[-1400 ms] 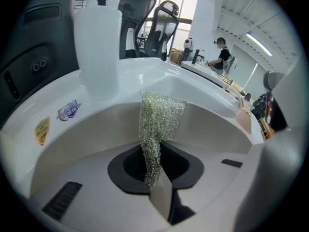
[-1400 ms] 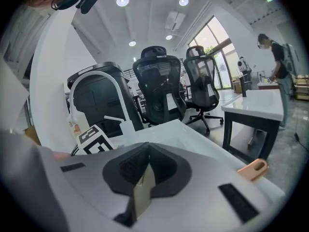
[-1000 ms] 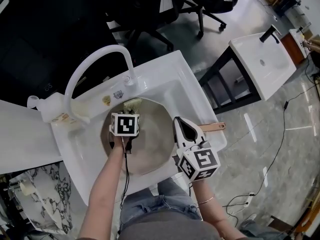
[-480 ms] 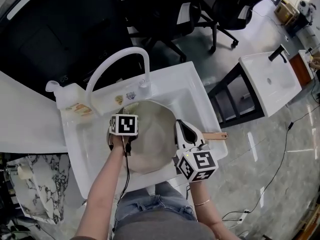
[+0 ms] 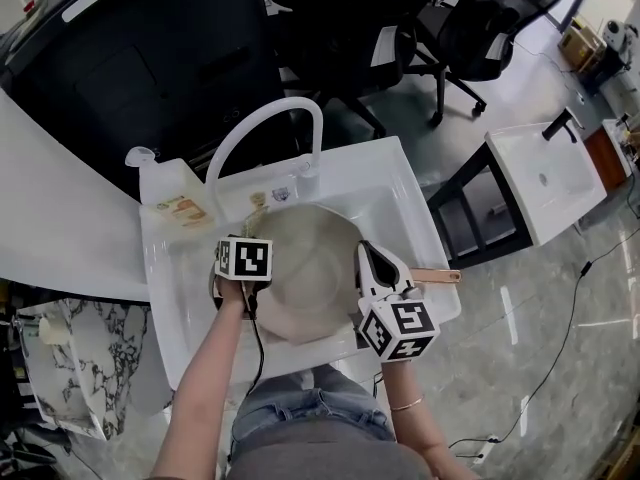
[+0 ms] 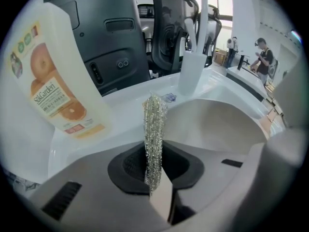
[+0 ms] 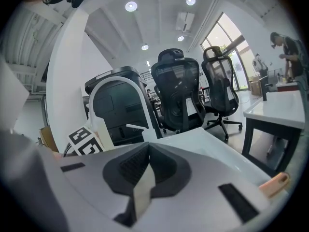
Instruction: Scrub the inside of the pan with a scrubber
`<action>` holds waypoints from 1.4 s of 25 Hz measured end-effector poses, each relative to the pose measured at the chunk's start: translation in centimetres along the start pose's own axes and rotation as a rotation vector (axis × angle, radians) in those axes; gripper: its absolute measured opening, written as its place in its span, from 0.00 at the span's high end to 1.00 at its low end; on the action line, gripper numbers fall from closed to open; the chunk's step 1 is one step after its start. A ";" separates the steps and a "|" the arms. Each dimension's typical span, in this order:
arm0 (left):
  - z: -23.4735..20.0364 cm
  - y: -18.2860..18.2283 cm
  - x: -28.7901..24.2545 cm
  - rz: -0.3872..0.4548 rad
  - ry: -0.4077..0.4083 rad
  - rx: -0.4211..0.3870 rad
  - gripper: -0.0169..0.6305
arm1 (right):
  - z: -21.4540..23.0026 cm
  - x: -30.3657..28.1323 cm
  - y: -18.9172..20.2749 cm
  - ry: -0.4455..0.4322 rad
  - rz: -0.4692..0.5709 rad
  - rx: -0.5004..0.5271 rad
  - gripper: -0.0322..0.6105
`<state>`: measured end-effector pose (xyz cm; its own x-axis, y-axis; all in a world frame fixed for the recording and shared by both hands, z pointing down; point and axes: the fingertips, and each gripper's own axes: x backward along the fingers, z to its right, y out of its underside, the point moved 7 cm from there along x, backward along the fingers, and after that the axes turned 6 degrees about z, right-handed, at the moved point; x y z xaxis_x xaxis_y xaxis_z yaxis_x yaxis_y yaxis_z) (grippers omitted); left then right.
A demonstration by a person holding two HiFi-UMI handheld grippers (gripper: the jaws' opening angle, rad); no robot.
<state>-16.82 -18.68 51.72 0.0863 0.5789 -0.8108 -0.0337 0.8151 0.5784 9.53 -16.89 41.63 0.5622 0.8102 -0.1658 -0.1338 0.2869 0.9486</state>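
Left hand-held gripper (image 6: 153, 148) has its jaws pressed together on a silvery mesh scrubber (image 6: 154, 120), which stands up out of them as a thin strip. The scrubber's lower end is lost between the jaws. Ahead and to the right of this gripper opens the pale inside of the pan (image 6: 217, 124), which sits in the white sink (image 5: 390, 183). Whether the scrubber touches the pan cannot be told, and in the head view the marker cube covers both jaws and scrubber. To this gripper's left leans a soap bottle (image 6: 53, 91) with an orange label, its top cut off by the edge. A white faucet (image 6: 190, 74) rises ahead.

Right hand-held gripper (image 7: 147, 151) has its jaws closed, with nothing seen between them. It sits at the pan's right rim. Its body hides the root of the copper handle (image 5: 437, 276), which sticks out to its right.
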 end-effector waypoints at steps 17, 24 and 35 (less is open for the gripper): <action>10.1 0.8 3.3 -0.177 0.791 -0.081 0.87 | 1.6 3.1 -0.8 0.165 0.024 0.033 0.93; 16.3 1.3 3.4 -0.348 1.027 -0.341 0.87 | 2.9 5.4 -0.4 0.241 0.017 0.022 0.93; 18.6 2.8 -1.1 -0.559 1.046 -0.414 0.88 | 5.4 6.0 0.4 0.269 -0.014 -0.003 0.93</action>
<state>1.51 -17.46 55.86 -0.6338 -0.2617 -0.7279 -0.5735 0.7905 0.2151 17.22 -14.66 42.51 0.3272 0.9126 -0.2452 -0.1298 0.3004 0.9449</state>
